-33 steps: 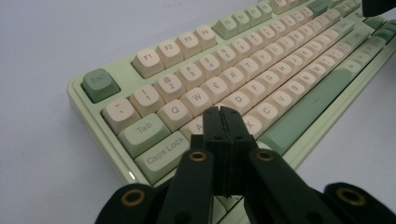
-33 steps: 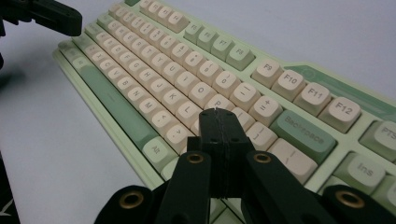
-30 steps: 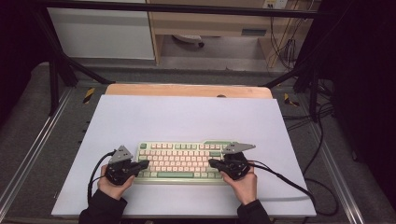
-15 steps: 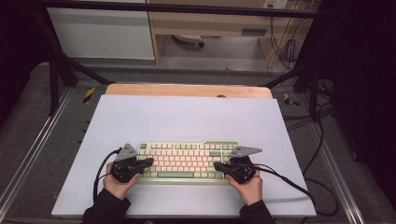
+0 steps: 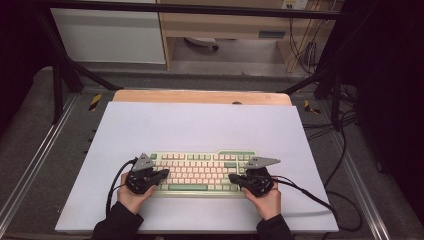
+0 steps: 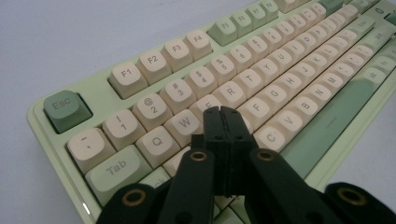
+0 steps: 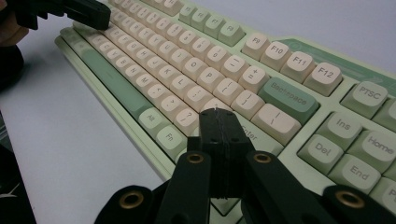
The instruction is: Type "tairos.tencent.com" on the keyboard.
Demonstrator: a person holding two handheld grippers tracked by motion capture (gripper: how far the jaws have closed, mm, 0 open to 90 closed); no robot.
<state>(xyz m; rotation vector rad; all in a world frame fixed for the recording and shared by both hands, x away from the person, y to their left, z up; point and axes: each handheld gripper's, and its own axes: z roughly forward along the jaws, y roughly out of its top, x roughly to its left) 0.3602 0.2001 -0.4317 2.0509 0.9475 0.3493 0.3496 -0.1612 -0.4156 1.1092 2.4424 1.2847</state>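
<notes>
A pale green keyboard with cream and green keys lies near the front of the white sheet. My left gripper is shut and empty over the keyboard's left end. In the left gripper view its closed tip hovers above the letter keys beside W, near the Esc key. My right gripper is shut and empty over the keyboard's right end. In the right gripper view its tip sits just over the Enter key, below Backspace. The left gripper shows far off there.
The white sheet covers the table, with a wooden board edge behind it. Black cables trail from the right gripper across the sheet to the right. Metal frame rails run along both sides.
Both grippers have shifted slightly rightward along the keyboard. The right one has also come a little nearer the front edge. Both jaws stay shut.
</notes>
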